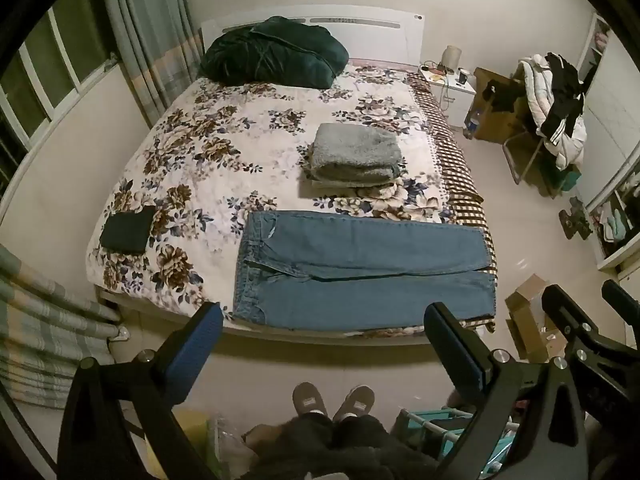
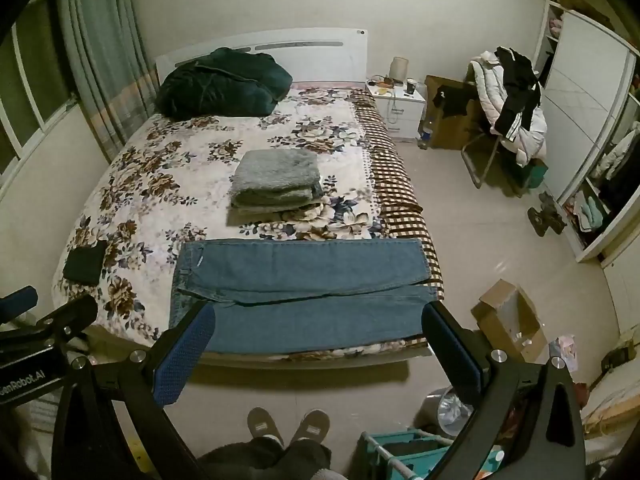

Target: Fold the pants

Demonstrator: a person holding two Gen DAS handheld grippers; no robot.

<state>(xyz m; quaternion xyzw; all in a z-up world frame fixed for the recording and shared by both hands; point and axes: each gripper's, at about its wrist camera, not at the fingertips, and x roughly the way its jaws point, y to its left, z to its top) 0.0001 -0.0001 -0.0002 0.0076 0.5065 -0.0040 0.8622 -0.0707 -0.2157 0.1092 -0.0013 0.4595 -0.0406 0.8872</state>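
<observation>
Blue jeans (image 1: pixel 360 272) lie flat along the near edge of the bed, waistband to the left, legs side by side running right. They also show in the right wrist view (image 2: pixel 304 292). My left gripper (image 1: pixel 324 316) is open and empty, held back over the floor in front of the bed, apart from the jeans. My right gripper (image 2: pixel 320 320) is open and empty, likewise held back from the bed edge. The right gripper shows at the right of the left wrist view (image 1: pixel 580 300).
The bed (image 1: pixel 240 152) has a floral cover. On it lie a folded grey blanket (image 1: pixel 356 156), a dark green bundle (image 1: pixel 276 54) and a small black folded item (image 1: pixel 128 228). A cardboard box (image 2: pixel 508 324) sits on the floor right. My slippered feet (image 1: pixel 332 400) stand below.
</observation>
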